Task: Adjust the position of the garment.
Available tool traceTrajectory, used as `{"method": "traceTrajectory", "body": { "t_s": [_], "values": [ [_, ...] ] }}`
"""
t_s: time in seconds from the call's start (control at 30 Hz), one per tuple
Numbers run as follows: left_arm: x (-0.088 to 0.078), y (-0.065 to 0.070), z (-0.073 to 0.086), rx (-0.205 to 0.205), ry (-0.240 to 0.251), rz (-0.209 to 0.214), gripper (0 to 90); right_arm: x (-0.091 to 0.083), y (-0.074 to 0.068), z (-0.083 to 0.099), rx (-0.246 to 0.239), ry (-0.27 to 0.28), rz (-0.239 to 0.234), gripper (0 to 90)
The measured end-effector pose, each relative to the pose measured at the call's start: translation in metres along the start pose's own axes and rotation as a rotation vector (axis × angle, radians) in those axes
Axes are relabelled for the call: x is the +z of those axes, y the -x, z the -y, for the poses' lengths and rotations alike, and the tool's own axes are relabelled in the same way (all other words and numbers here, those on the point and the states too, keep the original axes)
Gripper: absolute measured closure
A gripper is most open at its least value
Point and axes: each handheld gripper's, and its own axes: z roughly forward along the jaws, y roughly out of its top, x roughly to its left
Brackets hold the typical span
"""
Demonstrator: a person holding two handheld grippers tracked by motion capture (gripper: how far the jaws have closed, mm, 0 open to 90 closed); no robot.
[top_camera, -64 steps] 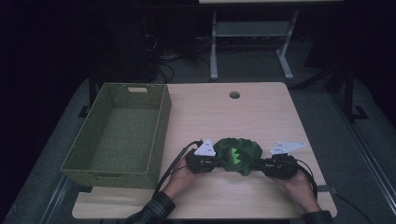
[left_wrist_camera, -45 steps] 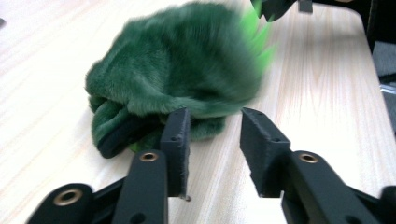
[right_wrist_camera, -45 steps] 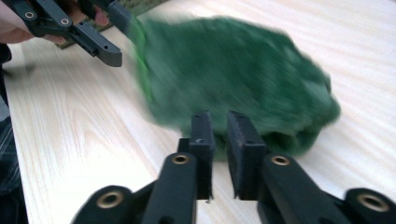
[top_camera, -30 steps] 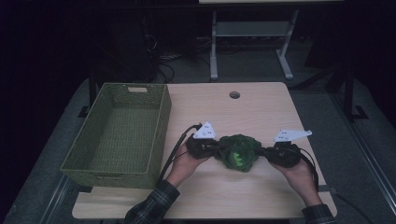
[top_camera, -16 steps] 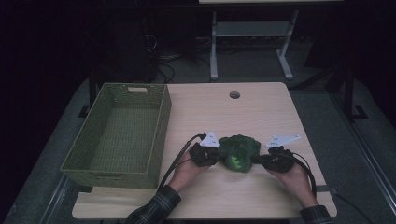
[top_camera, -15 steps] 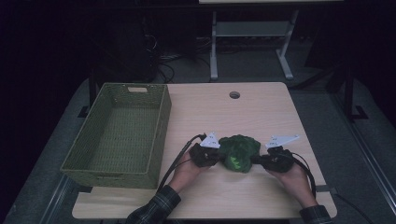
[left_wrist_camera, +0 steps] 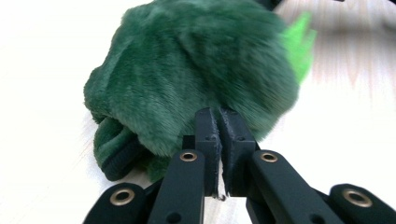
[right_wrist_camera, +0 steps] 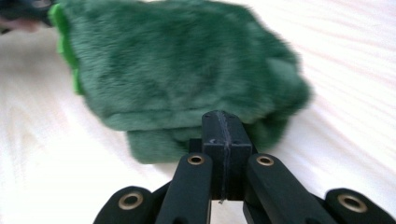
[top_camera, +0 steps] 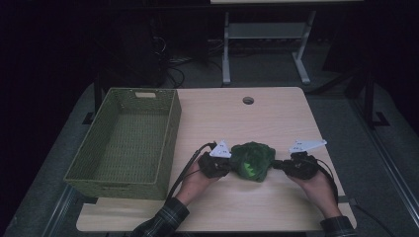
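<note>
**High view: green plush pinched from both sides near front edge of table**

High view: green plush toy (top_camera: 252,161) bunched on table (top_camera: 257,118), nearer front edge than back, right of centre. Left gripper (top_camera: 223,165) at plush's left side, right gripper (top_camera: 282,165) at its right side, both pointing inward at it.

Left gripper view: jaws nearly together with a thin gap, tips buried in dark fur of the plush (left_wrist_camera: 196,74); appear to pinch a fold of fabric. Jaws eased apart slightly just now, fur still at the tips.

Right gripper view: jaws pressed together, tips against lower folded edge of plush (right_wrist_camera: 177,70); fabric between pads not discernible.

Versus two seconds ago: plush and both grippers shifted slightly toward right edge; plush looks more compact. Woven basket (top_camera: 126,143) along left edge, unmoved.
</note>
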Motion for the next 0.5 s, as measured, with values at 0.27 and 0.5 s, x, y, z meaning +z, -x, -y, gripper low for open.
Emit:
{"method": "traceTrajectory", "body": {
  "t_s": [0.27, 0.5],
  "values": [
    [-0.009, 0.013, -0.002, -0.011, 0.016, 0.044, 86.3, -0.001, 0.032, -0.010, 0.035, 0.030, 0.087, 90.0],
    [0.005, 0.021, -0.004, -0.012, 0.003, 0.083, 86.8, 0.019, 0.057, -0.024, 0.055, 0.070, 0.100, 90.0]
  ]
}}
